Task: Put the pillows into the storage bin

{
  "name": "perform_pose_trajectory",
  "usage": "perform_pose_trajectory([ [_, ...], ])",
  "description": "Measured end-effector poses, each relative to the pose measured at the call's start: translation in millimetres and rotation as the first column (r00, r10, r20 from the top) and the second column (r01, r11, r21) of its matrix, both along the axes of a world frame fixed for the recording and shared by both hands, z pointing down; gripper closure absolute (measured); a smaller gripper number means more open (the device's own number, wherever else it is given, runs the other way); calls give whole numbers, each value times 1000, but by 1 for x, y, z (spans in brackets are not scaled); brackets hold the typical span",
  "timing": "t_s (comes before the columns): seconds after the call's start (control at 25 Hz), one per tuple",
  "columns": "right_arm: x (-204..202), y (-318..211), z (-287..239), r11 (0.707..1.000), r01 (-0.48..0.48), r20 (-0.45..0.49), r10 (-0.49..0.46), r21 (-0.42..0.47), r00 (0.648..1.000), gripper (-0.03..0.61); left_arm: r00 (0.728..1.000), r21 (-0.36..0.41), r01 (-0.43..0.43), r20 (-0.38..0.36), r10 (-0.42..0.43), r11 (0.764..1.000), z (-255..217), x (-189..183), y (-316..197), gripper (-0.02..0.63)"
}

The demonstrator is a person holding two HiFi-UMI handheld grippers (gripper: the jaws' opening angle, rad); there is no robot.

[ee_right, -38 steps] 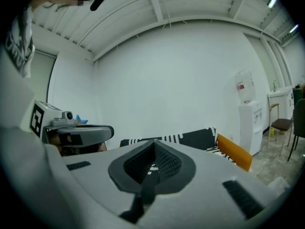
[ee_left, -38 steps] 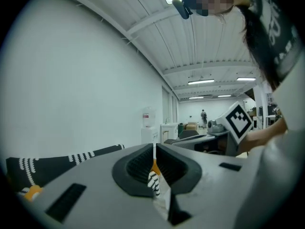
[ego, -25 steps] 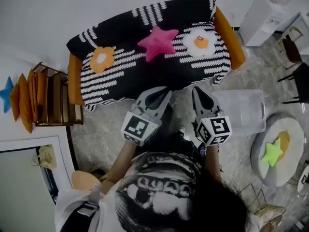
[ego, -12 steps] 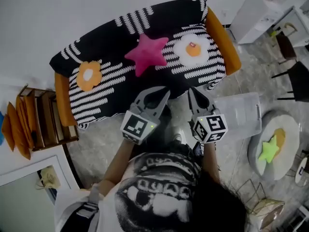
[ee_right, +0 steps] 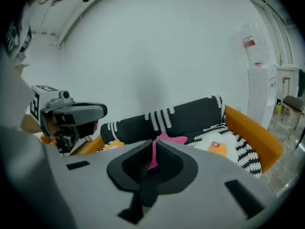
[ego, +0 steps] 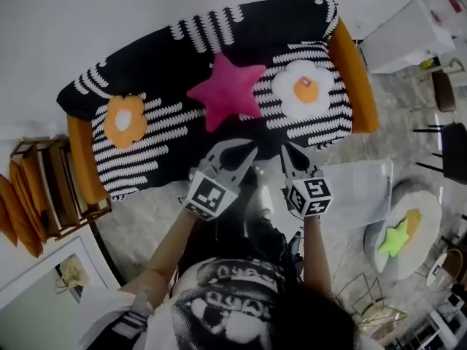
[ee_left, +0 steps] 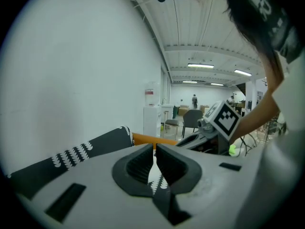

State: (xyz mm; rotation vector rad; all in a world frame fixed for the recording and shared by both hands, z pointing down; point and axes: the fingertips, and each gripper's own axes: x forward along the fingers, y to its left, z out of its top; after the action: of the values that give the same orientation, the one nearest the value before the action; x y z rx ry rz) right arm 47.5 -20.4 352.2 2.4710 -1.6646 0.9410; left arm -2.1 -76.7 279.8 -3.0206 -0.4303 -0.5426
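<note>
1. The left gripper (ego: 250, 154) has its jaws closed on nothing and points at 12 o'clock toward the sofa (ego: 182, 53).
2. The right gripper (ego: 285, 150) has its jaws almost together and is empty.
3. The pink star pillow (ego: 225, 90), egg pillow (ego: 306, 87) and flower pillow (ego: 124, 119) lie on the sofa seat.
4. The clear storage bin (ego: 361, 188) stands on the floor at 3 o'clock from the right gripper.

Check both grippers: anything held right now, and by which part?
Nothing held. The left gripper and right gripper are both shut and empty; the pink star pillow lies untouched on the sofa.
</note>
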Motion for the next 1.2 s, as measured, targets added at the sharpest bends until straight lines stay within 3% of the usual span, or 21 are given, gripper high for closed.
perform_pose_trajectory([
  [0.32, 43, -89, 136, 989, 102, 150, -85, -105, 985, 487, 997, 24, -57, 47, 56, 998, 91, 32, -67, 597],
  [0.64, 55, -136, 273, 940, 249, 212, -201, -235, 956, 381, 991, -9, -48, 126, 49, 999, 184, 53, -90, 597],
  [0.8, 57, -147, 329, 899, 320, 217, -263, -299, 940, 302, 986, -8, -53, 156, 54, 999, 212, 53, -90, 597],
  [0.96, 54, -159, 379, 815, 433, 206, -382, -385, 901, 184, 981, -13, -60, 182, 61, 998, 232, 52, -88, 597],
  [1.08, 50, -167, 401, 781, 460, 206, -412, -422, 888, 177, 978, -12, -49, 201, 50, 999, 240, 46, -90, 597],
  [1.2, 57, -166, 404, 778, 450, 232, -386, -439, 893, 254, 977, -15, -27, 211, 29, 1000, 244, 44, -92, 597],
])
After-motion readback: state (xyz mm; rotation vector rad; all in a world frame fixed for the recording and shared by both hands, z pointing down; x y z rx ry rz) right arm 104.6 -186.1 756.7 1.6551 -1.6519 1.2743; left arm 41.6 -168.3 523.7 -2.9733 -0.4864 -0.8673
